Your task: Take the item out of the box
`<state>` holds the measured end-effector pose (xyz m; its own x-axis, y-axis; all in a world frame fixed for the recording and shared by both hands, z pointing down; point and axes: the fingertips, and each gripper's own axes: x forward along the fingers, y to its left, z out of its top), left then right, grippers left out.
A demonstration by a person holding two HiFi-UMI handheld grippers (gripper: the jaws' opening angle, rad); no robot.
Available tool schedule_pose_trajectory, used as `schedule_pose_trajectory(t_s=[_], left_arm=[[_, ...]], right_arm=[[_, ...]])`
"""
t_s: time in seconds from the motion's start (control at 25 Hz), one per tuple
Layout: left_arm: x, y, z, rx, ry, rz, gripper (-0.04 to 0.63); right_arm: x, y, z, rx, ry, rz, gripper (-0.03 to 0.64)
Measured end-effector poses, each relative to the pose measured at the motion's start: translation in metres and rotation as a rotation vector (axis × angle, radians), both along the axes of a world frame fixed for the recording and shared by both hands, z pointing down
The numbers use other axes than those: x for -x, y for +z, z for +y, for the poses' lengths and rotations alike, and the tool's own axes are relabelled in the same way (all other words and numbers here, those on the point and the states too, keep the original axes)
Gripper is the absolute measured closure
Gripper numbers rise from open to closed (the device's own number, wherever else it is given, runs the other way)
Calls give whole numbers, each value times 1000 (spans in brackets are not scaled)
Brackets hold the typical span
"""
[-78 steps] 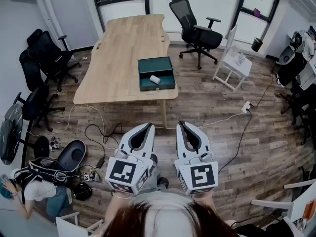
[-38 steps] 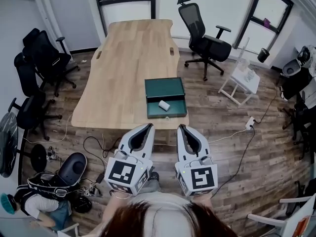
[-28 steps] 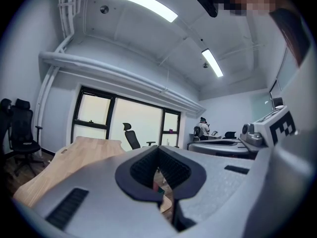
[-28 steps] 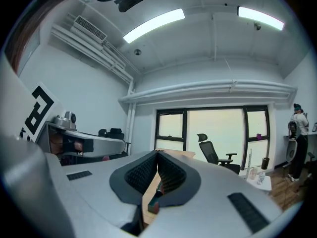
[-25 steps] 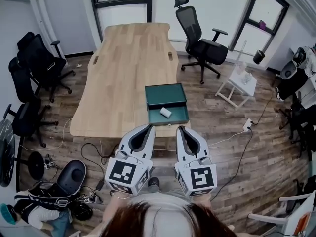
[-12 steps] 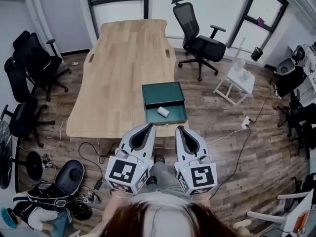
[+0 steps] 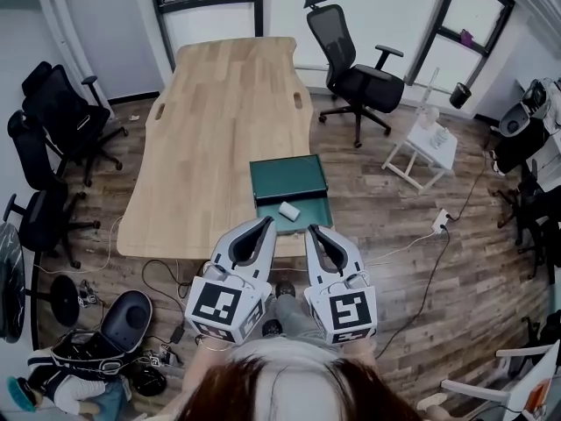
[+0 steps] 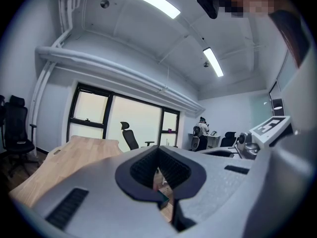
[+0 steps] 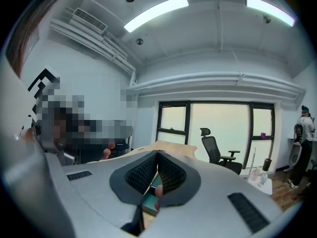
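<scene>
Head view: left gripper [image 7: 263, 224] and right gripper [image 7: 314, 230], both pinched shut and empty, sit near the box [image 7: 286, 179]; closed jaws might shove it off the table's [image 7: 219, 121] near edge.

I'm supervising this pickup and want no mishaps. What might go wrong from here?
The box sits at the near edge of the table, so a push might tip it off. The right gripper is shut; unless opened, it would likely knock the small white item aside. Cables lie on the floor near the table: trip hazard.
</scene>
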<state>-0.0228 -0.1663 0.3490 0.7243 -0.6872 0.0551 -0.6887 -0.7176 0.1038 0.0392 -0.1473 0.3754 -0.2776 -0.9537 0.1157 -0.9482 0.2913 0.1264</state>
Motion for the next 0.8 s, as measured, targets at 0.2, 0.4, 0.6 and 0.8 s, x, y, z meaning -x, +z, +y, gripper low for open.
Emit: schedule_pose_trajectory(t_s=[0.2, 0.4, 0.6, 0.8], left_arm=[[-5, -1, -20, 2, -9, -13, 588], [-10, -1, -41, 2, -18, -15, 588], [-16, 1, -60, 12, -26, -15, 588], [-19, 5, -78, 26, -34, -19, 588]], right_arm=[[-6, 5, -20, 26, -20, 5, 592], [-8, 11, -42, 43, -39, 16, 592], [-10, 21, -62, 78, -58, 32, 592], [-10, 34, -82, 109, -79, 47, 592]])
